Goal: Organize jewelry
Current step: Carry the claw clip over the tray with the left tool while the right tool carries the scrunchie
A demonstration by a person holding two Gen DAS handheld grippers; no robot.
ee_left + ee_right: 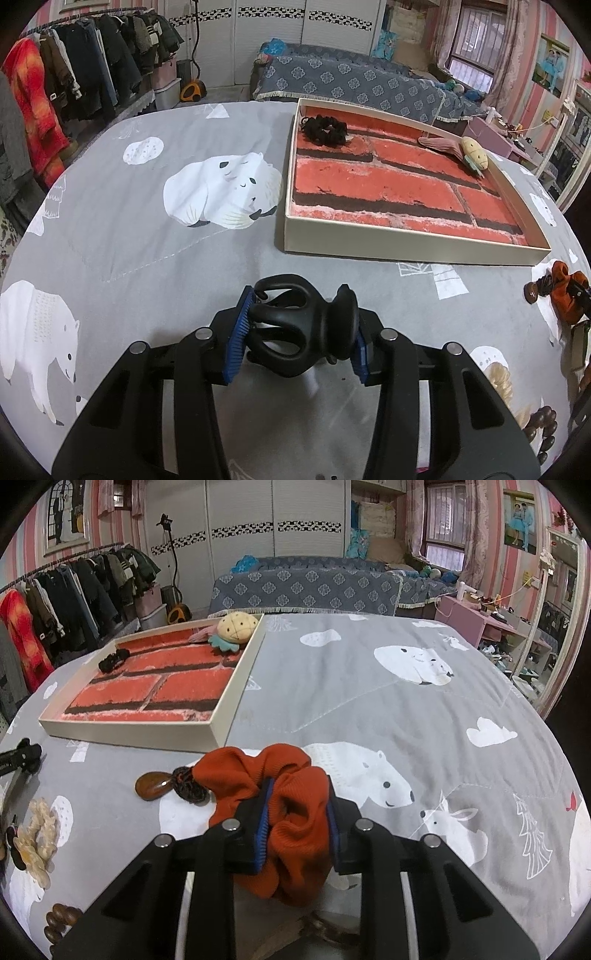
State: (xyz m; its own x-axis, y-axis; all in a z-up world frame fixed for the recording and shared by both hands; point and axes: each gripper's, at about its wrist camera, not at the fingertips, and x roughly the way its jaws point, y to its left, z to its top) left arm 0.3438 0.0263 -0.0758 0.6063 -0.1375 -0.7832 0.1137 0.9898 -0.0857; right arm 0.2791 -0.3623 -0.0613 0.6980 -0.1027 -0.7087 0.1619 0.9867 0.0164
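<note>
My left gripper (297, 332) is shut on a black claw hair clip (299, 328), held just above the grey bear-print cloth, in front of a shallow cream tray (406, 247) with a red brick-pattern floor. The tray holds a black scrunchie (325, 129), a pink hair piece (441, 144) and a plush pineapple clip (476, 153). My right gripper (297, 827) is shut on an orange scrunchie (295, 812) low over the cloth, right of the tray (218, 734). The left gripper with the claw clip (20, 757) shows at that view's left edge.
A brown pendant with dark cord (166, 782), a cream scrunchie (37, 827) and brown wooden beads (59, 923) lie on the cloth near my right gripper. The beads also show in the left wrist view (543, 428). A clothes rack (92, 74) and a sofa (351, 81) stand beyond the table.
</note>
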